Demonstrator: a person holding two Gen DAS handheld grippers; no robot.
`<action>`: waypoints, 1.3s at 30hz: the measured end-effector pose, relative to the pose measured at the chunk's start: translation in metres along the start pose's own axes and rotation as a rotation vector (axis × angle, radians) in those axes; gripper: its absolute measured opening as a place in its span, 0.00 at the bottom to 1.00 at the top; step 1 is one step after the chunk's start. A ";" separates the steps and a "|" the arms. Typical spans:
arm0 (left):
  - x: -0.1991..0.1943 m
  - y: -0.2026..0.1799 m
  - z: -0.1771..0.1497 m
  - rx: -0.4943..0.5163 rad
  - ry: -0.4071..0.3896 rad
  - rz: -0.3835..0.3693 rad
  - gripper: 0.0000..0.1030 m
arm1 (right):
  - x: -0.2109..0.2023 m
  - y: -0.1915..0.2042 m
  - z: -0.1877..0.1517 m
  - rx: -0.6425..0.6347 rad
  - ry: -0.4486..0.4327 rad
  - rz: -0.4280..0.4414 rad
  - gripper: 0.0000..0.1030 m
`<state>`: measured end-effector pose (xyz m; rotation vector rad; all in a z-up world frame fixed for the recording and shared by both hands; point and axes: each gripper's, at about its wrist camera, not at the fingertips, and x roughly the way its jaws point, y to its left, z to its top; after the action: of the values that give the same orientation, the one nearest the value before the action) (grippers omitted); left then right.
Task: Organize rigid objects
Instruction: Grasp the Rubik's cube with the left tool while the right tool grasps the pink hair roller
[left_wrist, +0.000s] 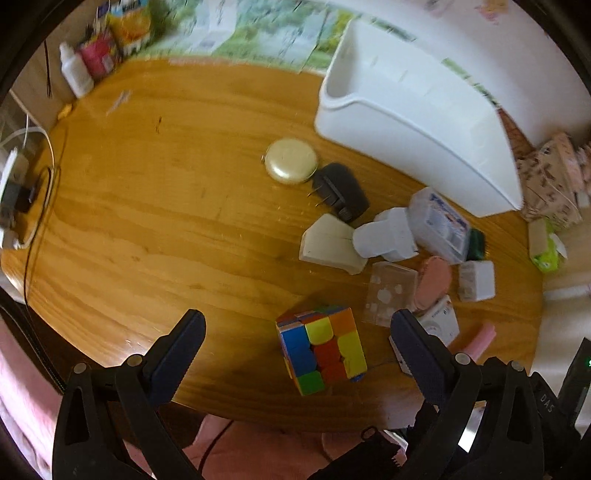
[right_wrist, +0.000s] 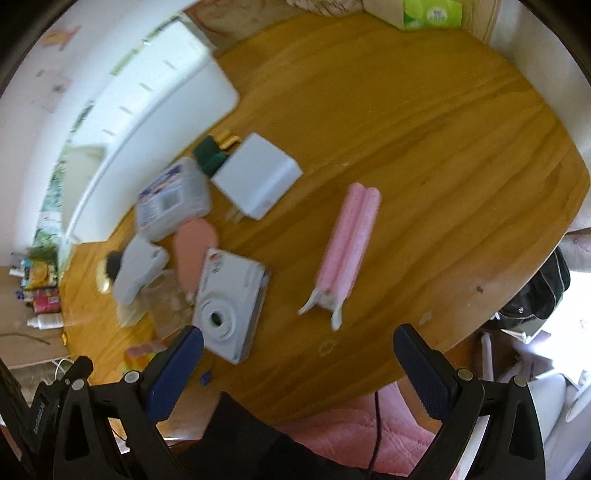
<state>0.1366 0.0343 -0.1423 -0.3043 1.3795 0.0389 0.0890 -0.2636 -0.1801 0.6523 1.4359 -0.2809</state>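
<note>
A colourful puzzle cube stands on the wooden table, just ahead of my left gripper, which is open and empty. Behind the cube lies a cluster: gold round case, black plug adapter, cream holder, clear box, pink case. A white bin stands at the back right. My right gripper is open and empty above the table's near edge. Ahead of it lie a white camera and a pink double roller.
A white charger block, a clear labelled box and a green item lie beside the white bin. Bottles and packets stand at the far left corner. Cables run along the left edge. Pink fabric lies below.
</note>
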 end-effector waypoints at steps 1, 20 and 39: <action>0.007 0.000 0.003 -0.019 0.025 0.007 0.97 | 0.004 -0.001 0.004 0.007 0.014 -0.005 1.00; 0.076 0.009 0.017 -0.202 0.269 0.062 0.90 | 0.057 -0.002 0.059 0.074 0.184 -0.104 0.82; 0.100 -0.008 0.028 -0.212 0.327 0.017 0.62 | 0.059 -0.034 0.050 0.119 0.199 -0.040 0.29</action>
<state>0.1846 0.0186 -0.2333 -0.4921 1.7065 0.1558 0.1194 -0.3067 -0.2458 0.7661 1.6332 -0.3424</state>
